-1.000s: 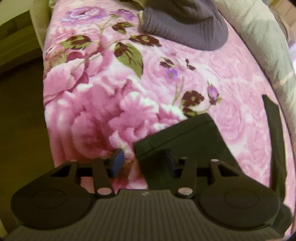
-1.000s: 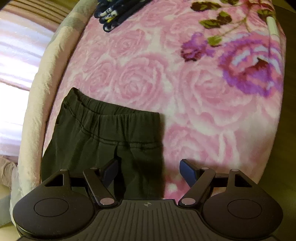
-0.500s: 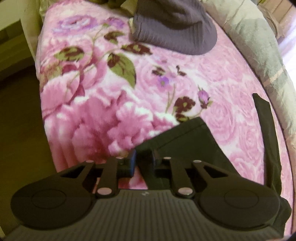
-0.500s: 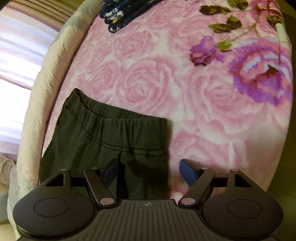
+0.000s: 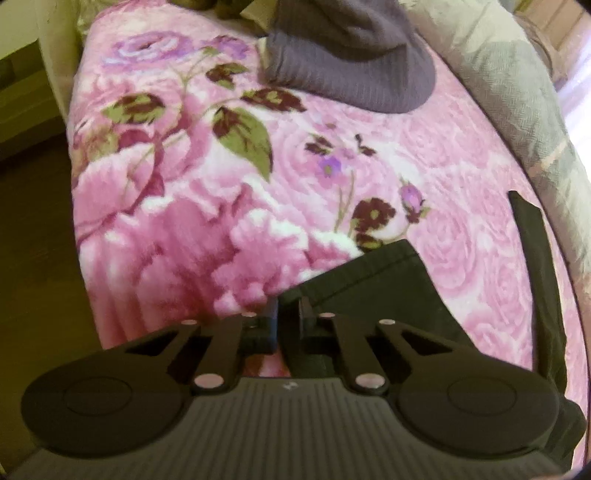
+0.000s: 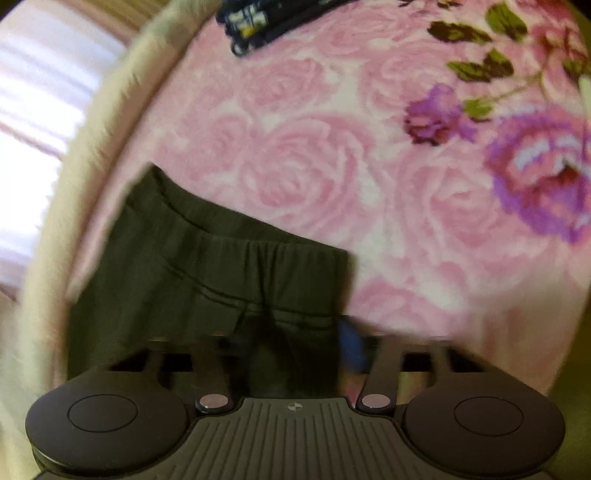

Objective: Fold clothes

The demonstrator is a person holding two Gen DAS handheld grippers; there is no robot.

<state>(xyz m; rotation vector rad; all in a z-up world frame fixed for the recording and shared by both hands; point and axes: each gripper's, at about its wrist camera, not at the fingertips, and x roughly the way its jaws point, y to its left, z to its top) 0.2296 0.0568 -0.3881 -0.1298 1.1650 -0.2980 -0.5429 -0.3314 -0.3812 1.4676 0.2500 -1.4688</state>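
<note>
Dark green pants lie flat on a pink floral blanket. The left wrist view shows a leg hem (image 5: 373,284) near the bed's front edge and the other leg as a dark strip (image 5: 535,266) at the right. My left gripper (image 5: 288,317) is shut on the corner of that hem. The right wrist view shows the elastic waistband (image 6: 236,254). My right gripper (image 6: 295,347) straddles the waist end near the bed edge; it is motion-blurred and its jaws stand partly closed around the fabric.
A grey-purple knit garment (image 5: 351,55) lies at the far end of the bed. A dark patterned garment (image 6: 266,18) lies at the other end. A pale rolled blanket (image 5: 517,96) runs along the far side. The floor (image 5: 33,277) drops off beside the bed.
My left gripper closed from open onto the hem corner. My right gripper's fingers moved inward over the waist end and the view shifted with blur.
</note>
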